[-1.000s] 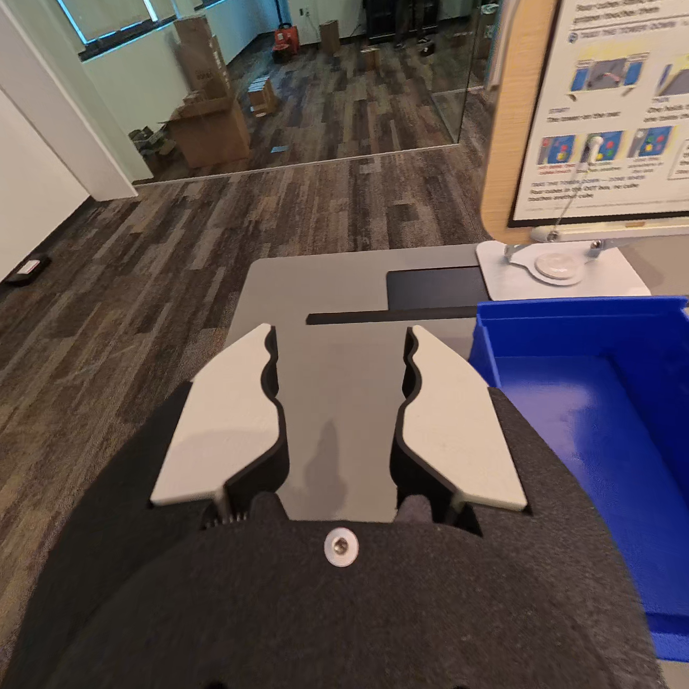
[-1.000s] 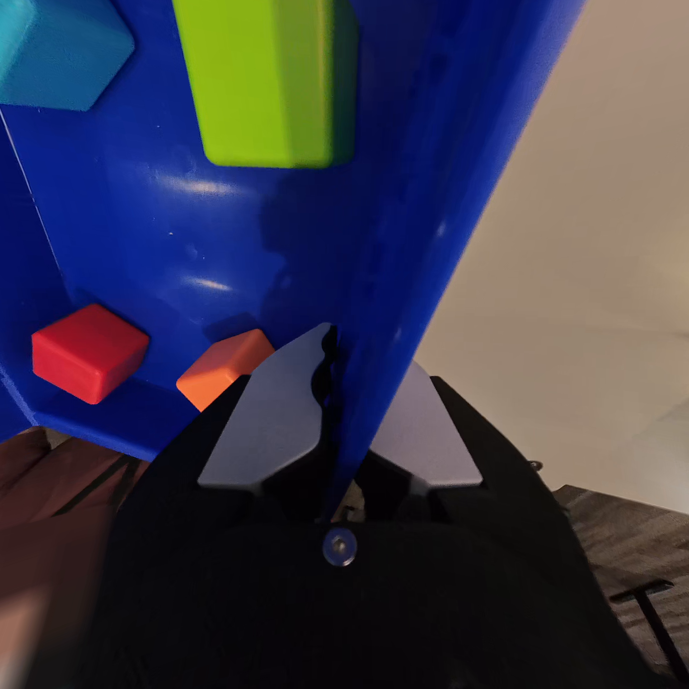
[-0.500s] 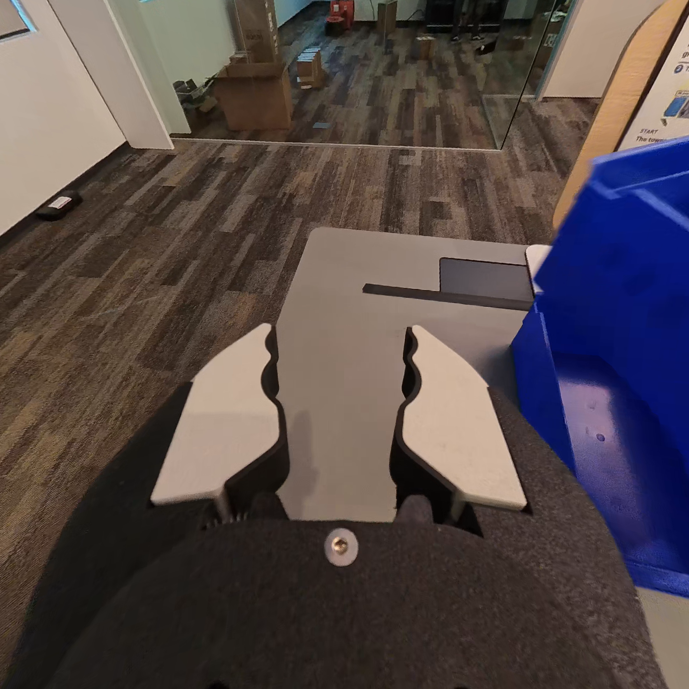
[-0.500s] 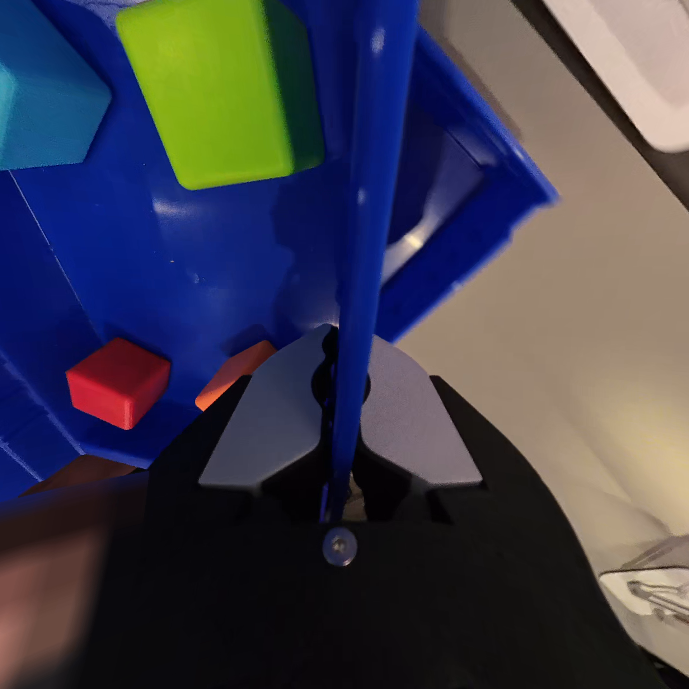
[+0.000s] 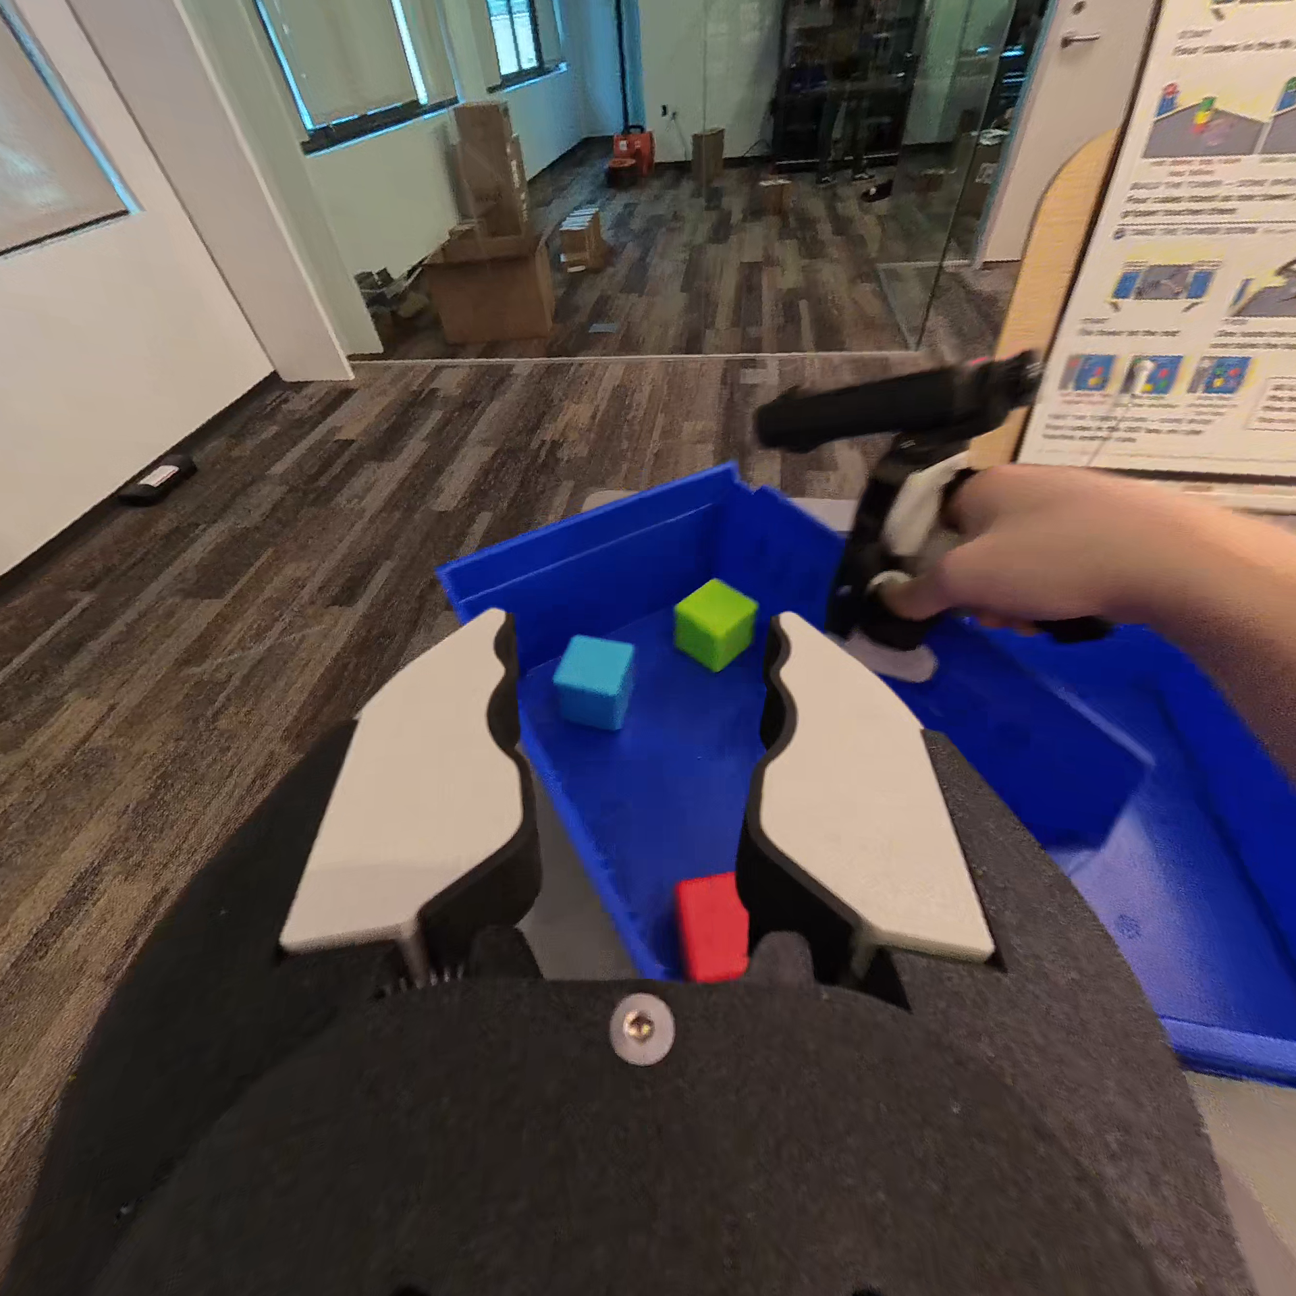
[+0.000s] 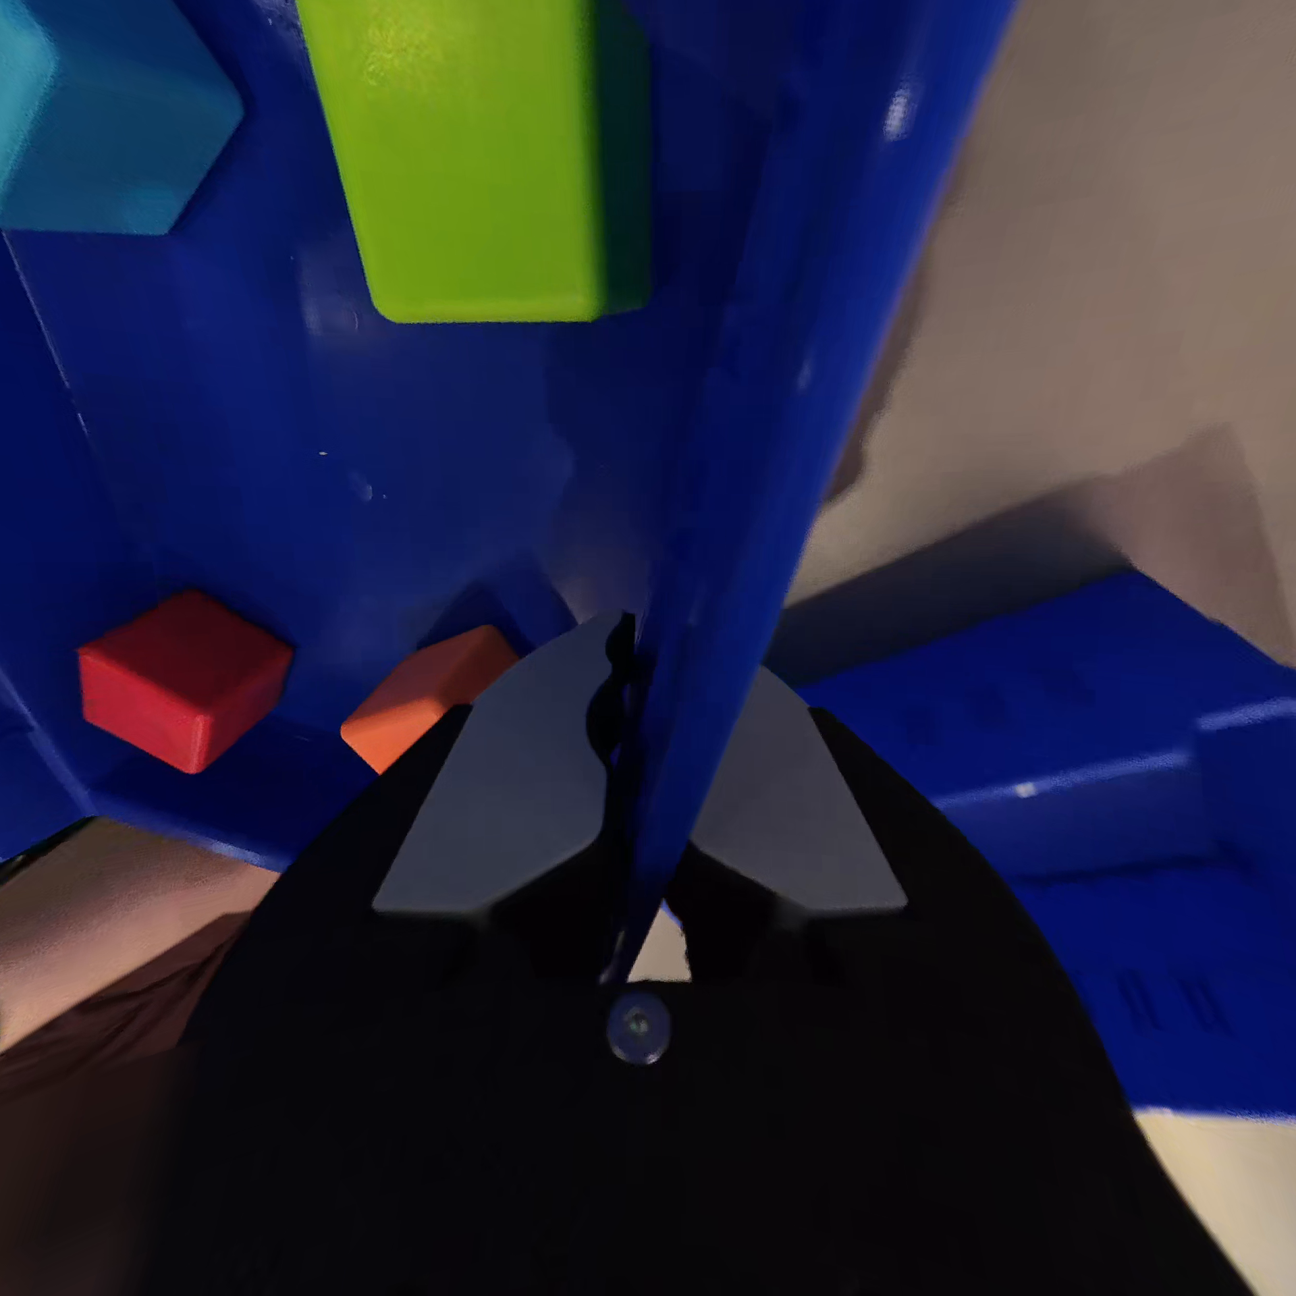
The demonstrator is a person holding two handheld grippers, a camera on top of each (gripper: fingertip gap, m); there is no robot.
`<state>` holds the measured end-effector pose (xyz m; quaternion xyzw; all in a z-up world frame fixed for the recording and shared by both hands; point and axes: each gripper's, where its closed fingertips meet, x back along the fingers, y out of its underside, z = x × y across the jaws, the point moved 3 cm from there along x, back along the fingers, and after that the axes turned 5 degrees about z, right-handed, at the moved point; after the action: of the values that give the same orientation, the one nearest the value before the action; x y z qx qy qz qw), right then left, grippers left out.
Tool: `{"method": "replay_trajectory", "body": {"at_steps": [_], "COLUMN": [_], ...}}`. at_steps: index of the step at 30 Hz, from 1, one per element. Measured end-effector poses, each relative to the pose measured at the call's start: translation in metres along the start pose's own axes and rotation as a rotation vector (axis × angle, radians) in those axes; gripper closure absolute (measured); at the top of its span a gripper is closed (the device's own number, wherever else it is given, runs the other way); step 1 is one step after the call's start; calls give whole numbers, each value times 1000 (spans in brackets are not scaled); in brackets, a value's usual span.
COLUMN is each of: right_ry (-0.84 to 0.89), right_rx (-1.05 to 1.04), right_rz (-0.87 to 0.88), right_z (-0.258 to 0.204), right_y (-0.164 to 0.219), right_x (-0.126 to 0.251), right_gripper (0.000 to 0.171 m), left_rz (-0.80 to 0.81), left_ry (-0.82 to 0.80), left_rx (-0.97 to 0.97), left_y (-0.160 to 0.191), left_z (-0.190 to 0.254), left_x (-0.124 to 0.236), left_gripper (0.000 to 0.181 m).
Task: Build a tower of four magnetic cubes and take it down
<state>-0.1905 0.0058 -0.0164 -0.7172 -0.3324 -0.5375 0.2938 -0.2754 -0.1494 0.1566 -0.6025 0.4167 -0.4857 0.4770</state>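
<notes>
cubes lie loose in the blue bin, none stacked: a green cube and a light blue cube toward its far end, a red cube at the near end, and an orange cube beside the red one in my right wrist view. the bin sits tilted, its long axis running away from me, one corner raised. my right claw is clamped on the bin's side wall. my left claw hangs over the bin with its jaws wide apart, gripping nothing. a second blue bin lies on the worktop.
</notes>
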Motion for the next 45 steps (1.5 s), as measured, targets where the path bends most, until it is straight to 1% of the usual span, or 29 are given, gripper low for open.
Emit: {"method": "replay_trajectory", "body": {"at_steps": [3,7,14,17,19,20,22,24,26,27,28,30,31,32,33,35,36,39,41,44,45], "right_ry": [6,36,82,70,87,117,194,260,389,468,557,698,712,662,563,381,334,292,226,229,229], "right_rx": [3,-30,-51,-53,-41,-19,47,120,149,128,80,-68,-166,-258,-331,-431,-445,-428,-416,-462,-462], "right_rz": [-3,-10,-6,56,147,218,360,509,650,707,734,693,638,580,528,462,455,422,349,302,295], "right_z": [-4,4,19,20,23,26,30,31,47,63,85,137,162,179,189,195,195,194,186,193,198], "right_y": [-13,-19,-11,-11,-14,-17,-14,8,48,72,100,158,184,205,221,239,242,243,243,247,248], "right_x": [-28,-59,-84,-84,-72,-60,-26,15,56,74,88,97,92,80,64,37,29,12,-1,-2,-1], "right_gripper": [164,164,162,158,154,143,128,134,136,137,134,119,113,112,112,112,112,124,148,162,163], "left_rz": [-15,-51,-77,-104,-113,-114,-111,-113,-124,-125,-123,-119,-119,-120,-121,-115,-109,-90,-94,-110,-116], "left_ry": [32,69,82,102,105,105,112,118,120,118,113,102,95,88,85,95,106,128,140,127,126], "left_rx": [-24,-33,-47,-68,-95,-101,-108,-120,-129,-128,-121,-106,-105,-108,-119,-160,-178,-197,-209,-252,-259], "left_y": [2,7,10,13,14,14,13,13,15,15,14,13,13,13,12,10,9,6,6,9,10], "left_z": [9,15,21,30,35,37,41,44,44,43,42,41,42,44,48,61,68,88,97,102,103], "left_x": [-5,-13,-21,-23,-24,-24,-23,-21,-20,-20,-20,-21,-21,-21,-21,-20,-20,-19,-19,-20,-20], "left_gripper": [114,114,113,110,108,107,106,105,104,104,104,104,104,105,104,104,104,100,100,97,97]}}
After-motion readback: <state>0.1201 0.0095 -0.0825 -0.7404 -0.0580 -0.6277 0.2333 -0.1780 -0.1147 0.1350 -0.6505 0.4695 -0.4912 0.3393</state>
